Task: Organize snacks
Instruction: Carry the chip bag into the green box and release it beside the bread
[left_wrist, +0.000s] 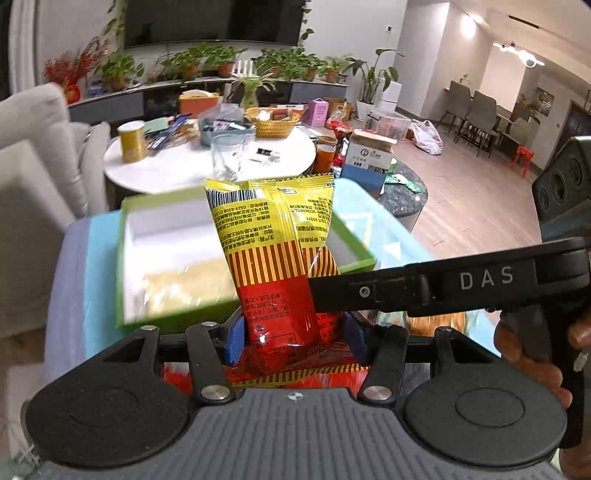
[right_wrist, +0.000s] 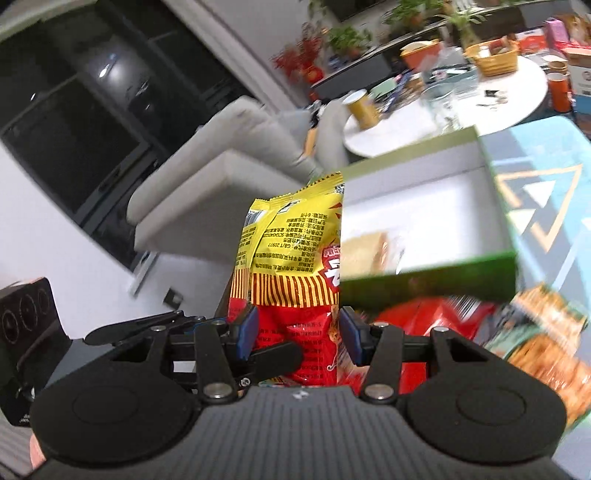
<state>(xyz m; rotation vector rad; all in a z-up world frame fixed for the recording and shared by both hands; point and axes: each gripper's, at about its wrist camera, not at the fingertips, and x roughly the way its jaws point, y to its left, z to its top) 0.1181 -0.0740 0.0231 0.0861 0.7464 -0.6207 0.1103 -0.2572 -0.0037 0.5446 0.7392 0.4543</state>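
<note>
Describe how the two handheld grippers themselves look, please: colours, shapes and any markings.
Both look alike: the left gripper and the right gripper each have a ribbed grey body, black linkage bars with silver rivets, two round black discs, and blue pads on the fingers. Seen from the left wrist view, the right gripper's black side carries white letters "DAS".

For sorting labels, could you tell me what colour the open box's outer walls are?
Green, white inside; left wrist view.

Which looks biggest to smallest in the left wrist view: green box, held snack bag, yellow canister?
1. green box
2. snack bag, though nearness to the camera inflates it
3. yellow canister, far off on the white table
</note>
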